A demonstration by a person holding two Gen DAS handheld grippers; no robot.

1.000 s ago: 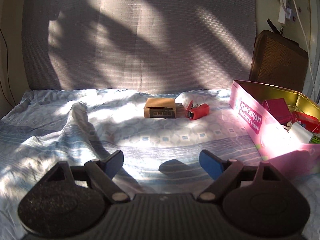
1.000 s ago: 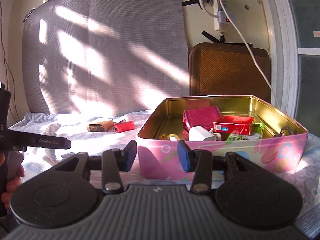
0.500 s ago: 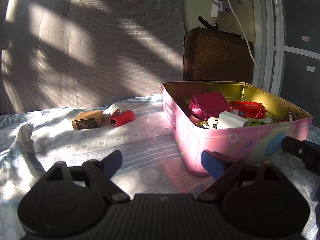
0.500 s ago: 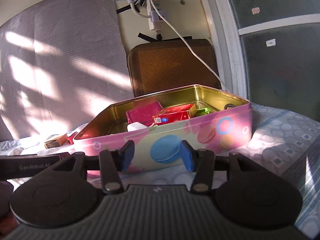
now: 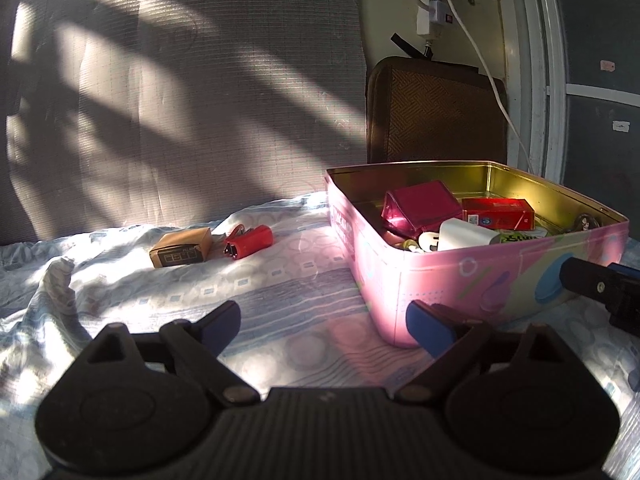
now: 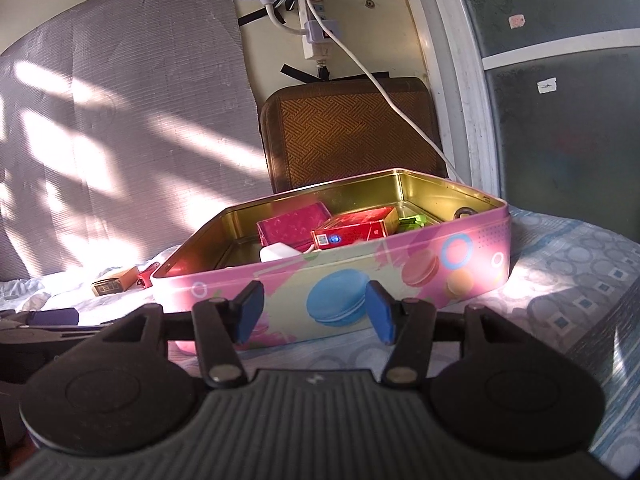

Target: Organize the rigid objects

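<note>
The left gripper (image 5: 323, 320) hovers low over the bedsheet (image 5: 280, 272) with nothing between its jaws, which are spreading wider. The right gripper (image 6: 314, 312) faces the near wall of the pink tin (image 6: 400, 264), its jaws also parting and gripping nothing.

Two things are not yet put away: a brown box (image 5: 182, 247) and a red lighter (image 5: 249, 241), just beside each other on the sheet, well to the left of the tin. The tin already holds a maroon case (image 5: 420, 206), a red pack (image 5: 498, 214) and a white charger (image 5: 464, 235); a small dark item at its far corner is too unclear to name.

The step in hand looks like a reach for the leftovers. The left gripper sits nearer them, so it should go, approaching level and squaring its fingers across the box's short sides. The soft, wrinkled sheet may snag a fingertip, so a slightly raised approach is wise.
</note>
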